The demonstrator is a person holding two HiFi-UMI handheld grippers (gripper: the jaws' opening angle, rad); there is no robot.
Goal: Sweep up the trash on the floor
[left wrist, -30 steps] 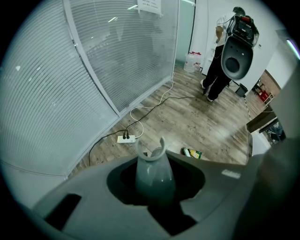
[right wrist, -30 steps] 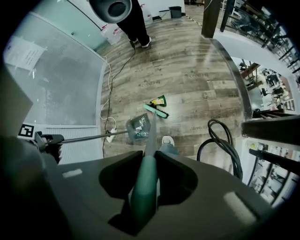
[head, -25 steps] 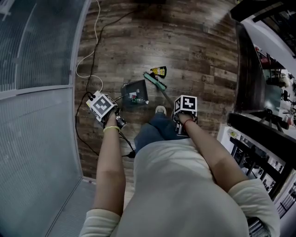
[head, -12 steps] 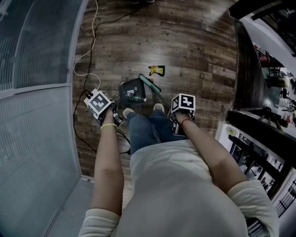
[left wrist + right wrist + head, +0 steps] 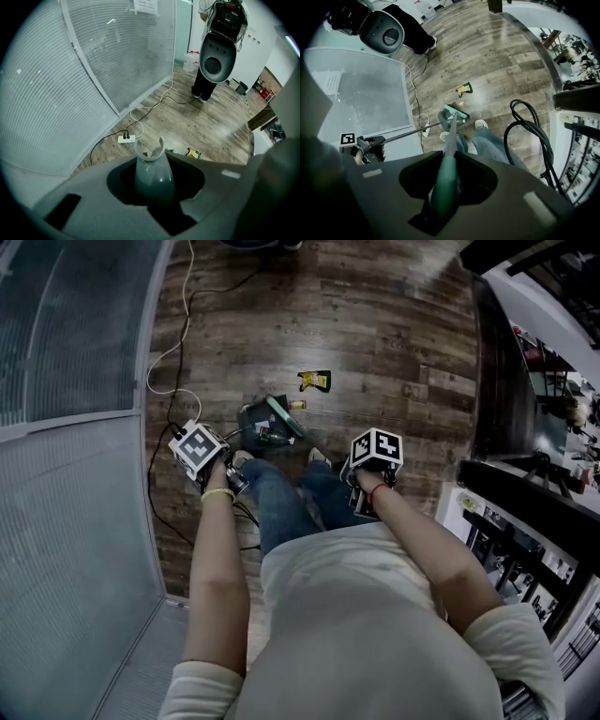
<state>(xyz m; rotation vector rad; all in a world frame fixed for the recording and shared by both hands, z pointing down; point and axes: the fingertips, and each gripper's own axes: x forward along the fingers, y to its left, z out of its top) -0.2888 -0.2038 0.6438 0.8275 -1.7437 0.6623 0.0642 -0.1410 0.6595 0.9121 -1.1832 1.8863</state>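
Note:
My left gripper (image 5: 228, 481) is shut on the grey handle (image 5: 152, 172) of a dark dustpan (image 5: 255, 422), which rests on the wood floor in front of my feet. My right gripper (image 5: 362, 495) is shut on the green broom handle (image 5: 445, 180). The green broom head (image 5: 281, 415) lies over the dustpan's right edge, with small bits of trash inside. A yellow wrapper (image 5: 316, 381) lies on the floor beyond the pan, also seen as the wrapper (image 5: 464, 88) in the right gripper view. A small scrap (image 5: 296, 405) sits just past the broom head.
A glass partition with blinds (image 5: 75, 381) runs along the left. A white power strip (image 5: 126, 138) with cables lies by it. A person carrying a black device (image 5: 216, 51) stands farther off. A counter edge (image 5: 487, 381) lines the right, and a black cable (image 5: 530, 126) hangs there.
The broom head has swept left, from beside the dustpan onto its edge. My feet have stepped forward and both grippers moved with them. The yellow wrapper stays in place.

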